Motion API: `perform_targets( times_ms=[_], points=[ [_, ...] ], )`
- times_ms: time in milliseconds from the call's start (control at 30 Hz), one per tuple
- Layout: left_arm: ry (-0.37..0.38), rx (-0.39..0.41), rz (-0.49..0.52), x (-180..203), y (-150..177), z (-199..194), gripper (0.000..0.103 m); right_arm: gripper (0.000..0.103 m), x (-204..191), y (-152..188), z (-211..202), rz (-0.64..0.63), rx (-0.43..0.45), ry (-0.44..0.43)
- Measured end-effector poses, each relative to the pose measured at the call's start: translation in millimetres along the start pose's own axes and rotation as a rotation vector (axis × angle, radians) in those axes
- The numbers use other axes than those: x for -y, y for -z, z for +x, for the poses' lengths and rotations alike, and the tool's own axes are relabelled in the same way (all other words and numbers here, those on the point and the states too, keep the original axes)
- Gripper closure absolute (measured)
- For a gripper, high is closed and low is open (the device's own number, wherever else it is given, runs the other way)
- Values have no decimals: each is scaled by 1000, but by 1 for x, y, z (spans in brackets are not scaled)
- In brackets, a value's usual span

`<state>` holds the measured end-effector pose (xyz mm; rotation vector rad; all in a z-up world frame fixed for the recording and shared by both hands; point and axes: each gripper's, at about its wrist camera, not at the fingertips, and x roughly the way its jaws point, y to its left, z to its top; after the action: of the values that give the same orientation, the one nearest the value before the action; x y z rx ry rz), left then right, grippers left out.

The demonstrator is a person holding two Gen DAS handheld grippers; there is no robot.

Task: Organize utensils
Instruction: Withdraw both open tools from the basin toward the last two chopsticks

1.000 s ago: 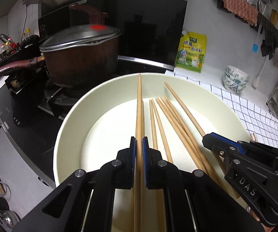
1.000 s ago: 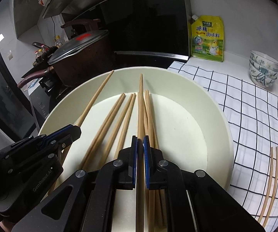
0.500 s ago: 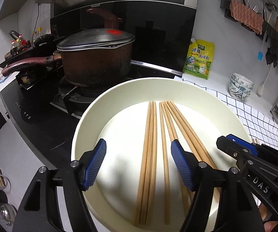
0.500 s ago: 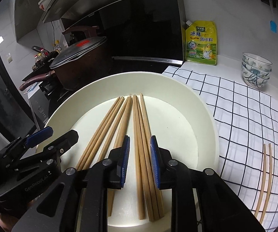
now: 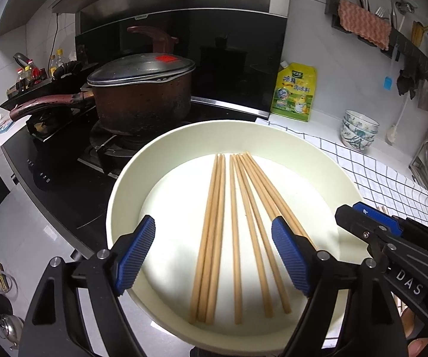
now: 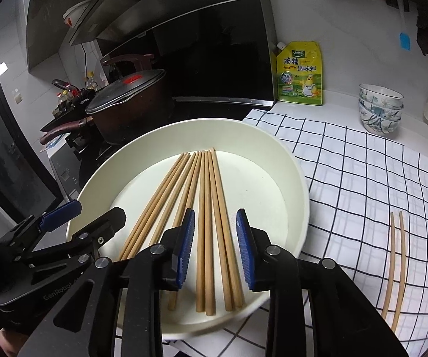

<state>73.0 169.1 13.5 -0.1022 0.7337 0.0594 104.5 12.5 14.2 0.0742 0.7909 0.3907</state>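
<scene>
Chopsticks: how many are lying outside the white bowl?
2: both chopsticks lie side by side on the checked cloth, right of the white bowl. The grippers may hide others.

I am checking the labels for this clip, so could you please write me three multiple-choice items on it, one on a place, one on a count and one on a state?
1. Where do the two loose chopsticks lie?
A. on the checked cloth, right of the bowl
B. on the pot lid
C. inside the stacked small bowls

2. How many chopsticks lie in the bowl?
A. two
B. seven
C. twelve

3. How do the left tongs stand?
A. shut on one chopstick
B. open, holding nothing
C. shut on the bowl's rim

Answers: 1 A, the right wrist view shows the pair on the cloth outside the bowl. 2 B, the left wrist view shows three together on the left and four more on the right. 3 B, the blue pads stand wide apart above the chopsticks and press on none.
</scene>
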Motion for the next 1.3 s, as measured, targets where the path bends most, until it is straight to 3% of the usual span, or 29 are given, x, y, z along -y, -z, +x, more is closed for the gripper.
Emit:
perform_targets(
  times_ms=[433, 733, 1033, 1300],
  points=[
    [42, 17, 39, 42, 20, -28, 17, 62, 46, 31, -57, 60, 56, 47],
    [141, -5, 83, 93, 36, -38, 14, 55, 106, 62, -94, 120, 73, 176],
    [218, -21, 129, 142, 52, -40, 12, 55, 157, 95, -91, 173, 3, 305],
    [215, -50, 165, 161, 61, -29, 11, 55, 174, 103, -60, 125, -80, 358]
  ],
)
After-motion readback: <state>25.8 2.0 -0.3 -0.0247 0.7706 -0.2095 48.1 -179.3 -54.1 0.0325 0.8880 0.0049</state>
